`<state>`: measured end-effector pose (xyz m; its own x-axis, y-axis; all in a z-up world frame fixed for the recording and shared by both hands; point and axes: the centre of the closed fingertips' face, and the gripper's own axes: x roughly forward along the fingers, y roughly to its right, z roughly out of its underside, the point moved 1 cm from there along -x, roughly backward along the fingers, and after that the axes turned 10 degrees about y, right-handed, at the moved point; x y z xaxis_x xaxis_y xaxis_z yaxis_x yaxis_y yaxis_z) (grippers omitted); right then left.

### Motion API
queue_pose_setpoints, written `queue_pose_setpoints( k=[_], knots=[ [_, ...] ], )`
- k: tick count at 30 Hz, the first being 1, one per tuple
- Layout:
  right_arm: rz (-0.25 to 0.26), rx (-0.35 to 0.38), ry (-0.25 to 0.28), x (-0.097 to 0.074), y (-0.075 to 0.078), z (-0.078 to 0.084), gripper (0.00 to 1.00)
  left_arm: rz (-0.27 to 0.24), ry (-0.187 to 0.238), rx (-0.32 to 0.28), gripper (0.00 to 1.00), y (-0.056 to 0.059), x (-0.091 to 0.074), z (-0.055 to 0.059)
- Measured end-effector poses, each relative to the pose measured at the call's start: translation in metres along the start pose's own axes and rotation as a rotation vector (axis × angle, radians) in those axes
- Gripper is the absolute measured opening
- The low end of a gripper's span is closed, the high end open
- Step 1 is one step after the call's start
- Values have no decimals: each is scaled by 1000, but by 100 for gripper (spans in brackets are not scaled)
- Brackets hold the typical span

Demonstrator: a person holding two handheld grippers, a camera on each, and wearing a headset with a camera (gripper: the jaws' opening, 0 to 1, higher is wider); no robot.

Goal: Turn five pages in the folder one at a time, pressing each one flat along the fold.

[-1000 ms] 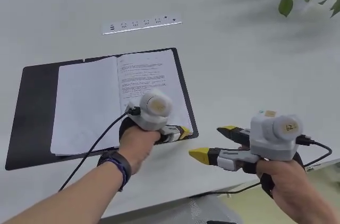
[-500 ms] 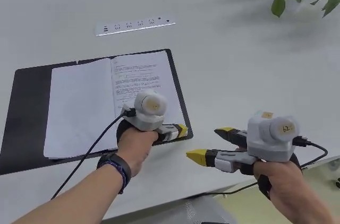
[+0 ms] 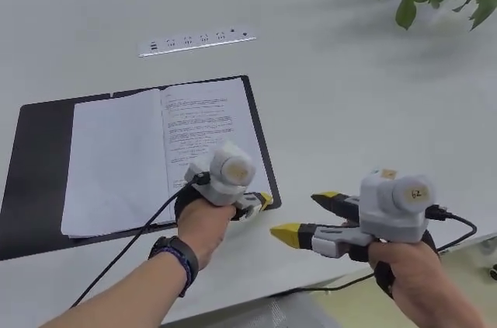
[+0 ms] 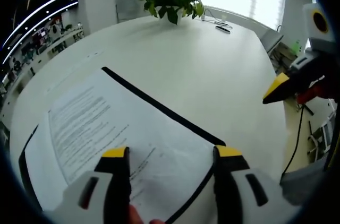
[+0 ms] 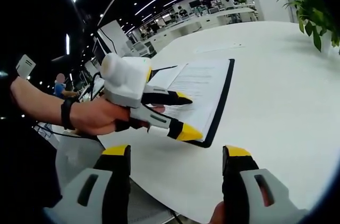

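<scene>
We see the folder [image 3: 116, 165] lying open on the left part of the white bench [image 3: 349, 110], not far from its front edge, with a blank page on the left and a printed page [image 3: 206, 130] on the right. We hold the left claw [image 3: 256, 204] at the folder's front right corner, jaws spread and gripping nothing, one over the printed page and the other about at the black cover edge. Our right claw [image 3: 307, 215] hangs near the bench's front edge, just right of the folder, also spread wide and empty.
</scene>
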<state>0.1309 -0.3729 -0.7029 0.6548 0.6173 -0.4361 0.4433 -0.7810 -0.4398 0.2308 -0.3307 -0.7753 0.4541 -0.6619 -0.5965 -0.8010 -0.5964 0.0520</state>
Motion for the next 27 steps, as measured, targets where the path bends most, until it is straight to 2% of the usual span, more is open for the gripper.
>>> queue_pose_setpoints(
  k=[4, 7, 16, 27],
  knots=[
    [-8, -9, -11, 2, -2, 0, 69, 15, -3, -8, 59, -4, -3, -1],
    [-19, 0, 0, 8, -2, -4, 69, 5, -13, 21, 54, -8, -4, 1],
    [-57, 59, 66, 33, 2, -23, 67, 16, 8, -37, 50, -11, -10, 1],
    [-92, 97, 69, 59, 7, -23, 65, 36, 47, -121, 46, -14, -15, -2]
  ],
)
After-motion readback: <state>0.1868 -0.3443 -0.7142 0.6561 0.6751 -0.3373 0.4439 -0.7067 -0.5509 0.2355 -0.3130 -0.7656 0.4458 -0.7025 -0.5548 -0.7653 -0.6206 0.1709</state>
